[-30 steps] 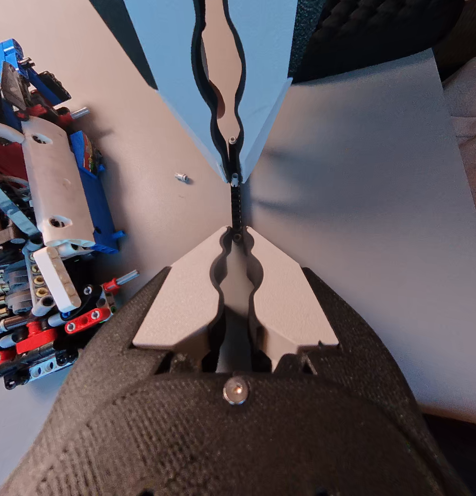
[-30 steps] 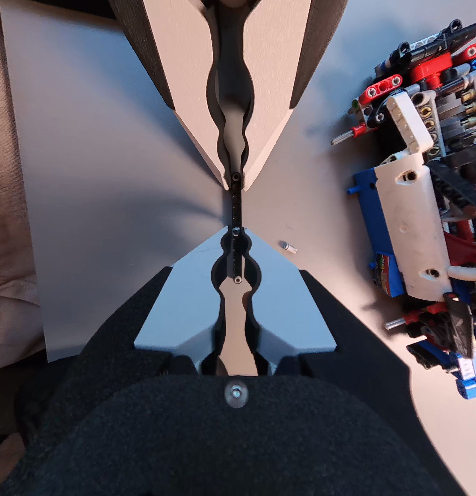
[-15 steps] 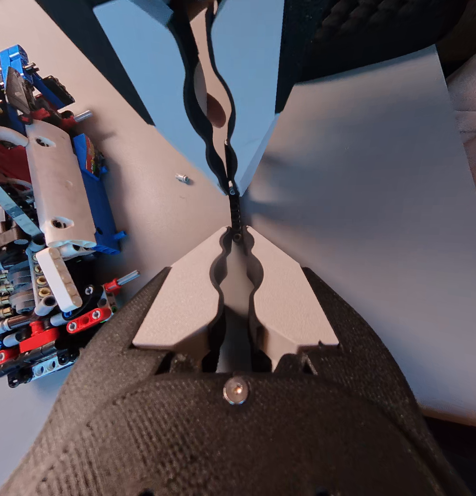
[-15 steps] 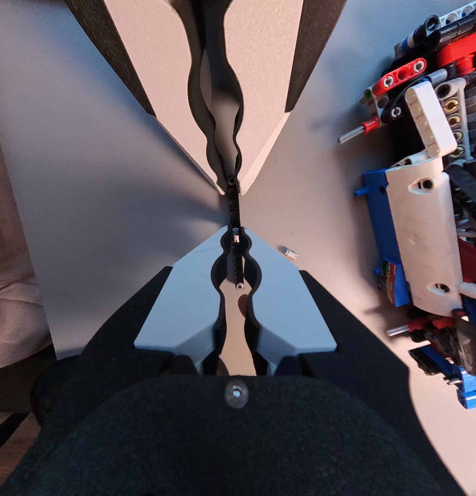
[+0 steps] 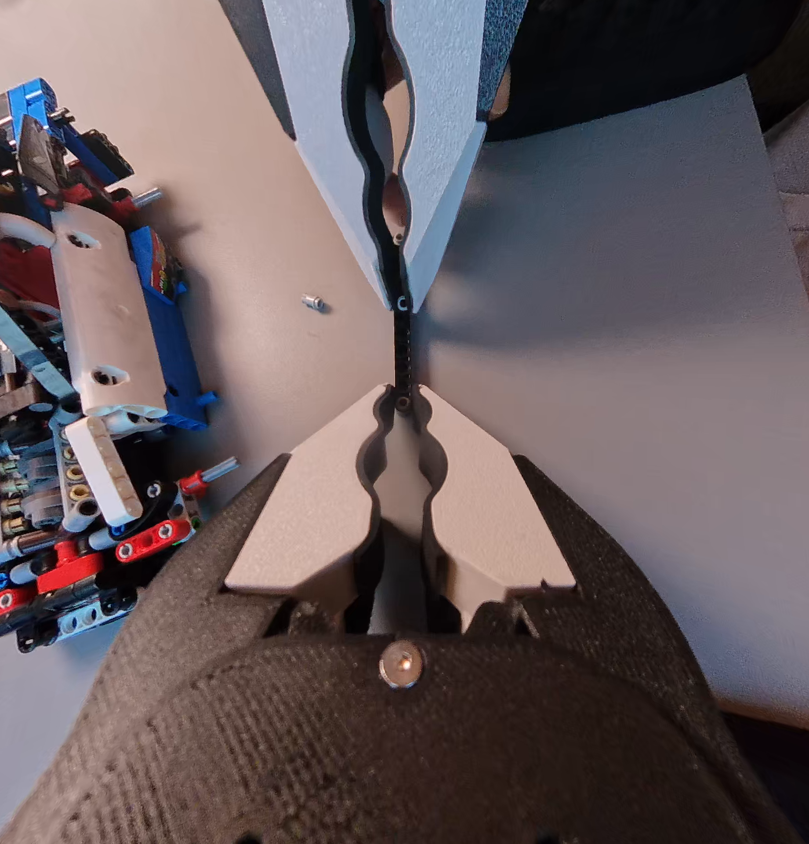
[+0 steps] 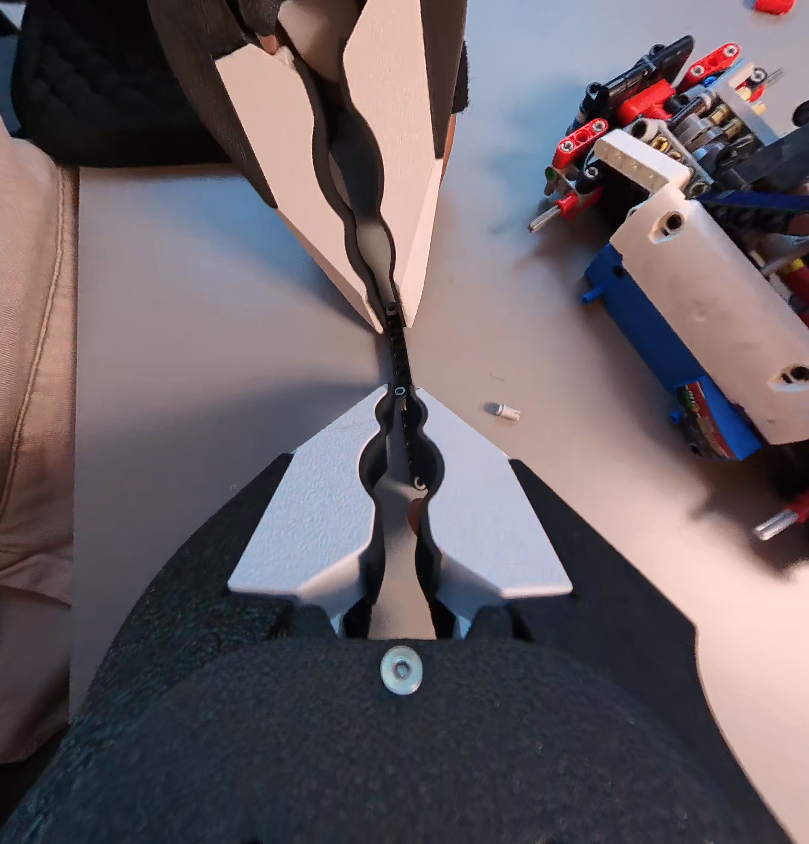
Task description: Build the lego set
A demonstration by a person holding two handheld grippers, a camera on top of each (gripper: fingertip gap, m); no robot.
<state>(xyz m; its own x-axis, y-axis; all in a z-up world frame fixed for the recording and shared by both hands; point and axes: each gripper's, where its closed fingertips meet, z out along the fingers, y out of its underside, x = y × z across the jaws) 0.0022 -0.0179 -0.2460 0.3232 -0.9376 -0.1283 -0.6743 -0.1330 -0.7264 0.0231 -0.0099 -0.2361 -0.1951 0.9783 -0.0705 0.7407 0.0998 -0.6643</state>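
Tongs face tip to tip, left tongs (image 5: 402,396) and right tongs (image 6: 400,396) each clamped on one end of a black Technic beam (image 5: 403,347), apparently steadying it above the table (image 5: 621,365) for pin fitting.

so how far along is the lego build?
Done: a large blue, white and red model already stands assembled on the table. In hand: left gripper and right gripper each clamp one end of a thin black beam. Left: that beam is not yet on the model, and a small grey pin lies loose.
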